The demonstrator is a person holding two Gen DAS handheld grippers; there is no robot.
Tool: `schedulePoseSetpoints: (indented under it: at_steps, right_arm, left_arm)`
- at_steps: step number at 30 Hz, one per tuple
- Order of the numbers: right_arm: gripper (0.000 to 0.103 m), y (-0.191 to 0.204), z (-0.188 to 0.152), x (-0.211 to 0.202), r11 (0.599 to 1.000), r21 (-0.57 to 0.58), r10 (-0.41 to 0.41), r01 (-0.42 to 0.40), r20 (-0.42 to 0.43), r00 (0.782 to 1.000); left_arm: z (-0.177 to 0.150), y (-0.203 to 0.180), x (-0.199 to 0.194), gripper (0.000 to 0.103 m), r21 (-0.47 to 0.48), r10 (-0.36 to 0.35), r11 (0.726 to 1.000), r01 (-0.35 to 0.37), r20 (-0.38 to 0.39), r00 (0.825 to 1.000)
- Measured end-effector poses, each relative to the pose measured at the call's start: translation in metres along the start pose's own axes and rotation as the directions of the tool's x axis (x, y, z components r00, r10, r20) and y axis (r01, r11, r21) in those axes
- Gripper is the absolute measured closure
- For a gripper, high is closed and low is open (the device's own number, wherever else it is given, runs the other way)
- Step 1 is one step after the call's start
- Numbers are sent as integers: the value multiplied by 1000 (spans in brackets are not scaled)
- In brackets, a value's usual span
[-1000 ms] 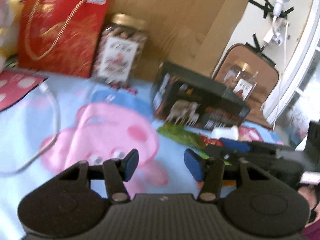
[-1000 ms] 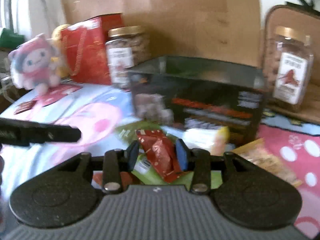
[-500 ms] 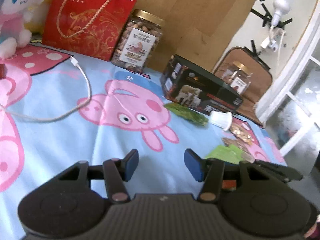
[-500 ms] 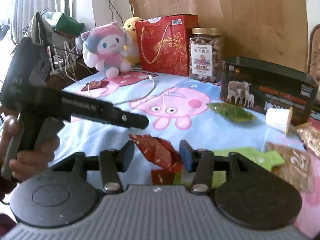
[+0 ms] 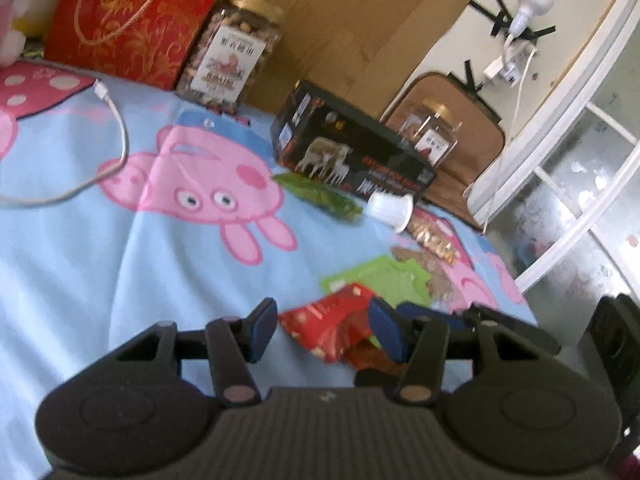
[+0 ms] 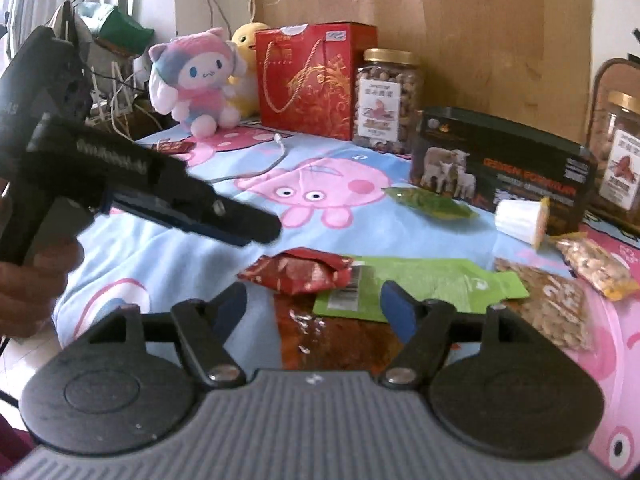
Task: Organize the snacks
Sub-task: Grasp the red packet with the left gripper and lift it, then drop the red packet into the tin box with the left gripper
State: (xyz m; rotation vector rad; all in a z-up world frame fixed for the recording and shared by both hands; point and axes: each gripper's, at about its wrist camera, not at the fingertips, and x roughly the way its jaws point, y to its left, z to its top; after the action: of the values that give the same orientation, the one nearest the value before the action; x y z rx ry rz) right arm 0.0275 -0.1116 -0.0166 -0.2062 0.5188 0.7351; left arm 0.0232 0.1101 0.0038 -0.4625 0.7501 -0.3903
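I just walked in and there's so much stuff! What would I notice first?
Probably the big pink pig printed on the blue blanket, right in the middle. Next, the pink plush doll sitting at the back left beside the red gift bag. Near the open right gripper lies a shiny red snack packet.

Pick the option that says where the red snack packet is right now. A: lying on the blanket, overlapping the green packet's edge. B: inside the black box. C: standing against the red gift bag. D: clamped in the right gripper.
A: in the right wrist view the red snack packet lies flat on the blanket, overlapping the green packet, and the right gripper is open above it, touching nothing.
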Motion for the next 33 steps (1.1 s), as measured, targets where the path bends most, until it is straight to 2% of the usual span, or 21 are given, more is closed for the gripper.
schedulePoseSetpoints:
  at_steps: [8, 14, 17, 18, 19, 21, 26, 30, 33]
  right_arm:
    - [29, 19, 9, 12, 996, -52, 78, -79, -20, 997]
    - [29, 2, 15, 18, 992, 51, 113, -111, -27, 993]
    - [40, 2, 16, 19, 988, 73, 136, -134, -24, 990]
    - [51, 3, 15, 20, 987, 72, 145, -142, -28, 989]
    - [67, 5, 15, 22, 986, 73, 156, -153, -38, 987]
    - [77, 7, 12, 25, 989, 71, 133, -130, -48, 990]
    - [80, 4, 14, 22, 988, 85, 134, -132, -18, 991]
    - [80, -6, 24, 13, 989, 99, 107, -111, 48, 993]
    - [80, -23, 35, 7, 992, 110, 50, -61, 96, 994]
  left_arm:
    - [-8, 8, -9, 51, -26, 2, 1000, -2, 6, 1000]
    - [-5, 8, -9, 48, -19, 8, 1000, -8, 8, 1000]
    - [-4, 8, -4, 51, -33, -15, 999, 15, 1, 1000]
    - [-5, 7, -3, 51, -33, -21, 999, 21, 0, 1000]
    - [-6, 6, -2, 53, -26, -19, 999, 19, 3, 1000]
    - [-8, 4, -2, 58, -14, -21, 1000, 21, 4, 1000]
    - [0, 1, -5, 58, -25, -27, 999, 27, 15, 1000]
    - [22, -20, -3, 58, 48, -40, 998, 39, 40, 998]
    - [47, -43, 10, 58, 120, -61, 991, 55, 49, 997]
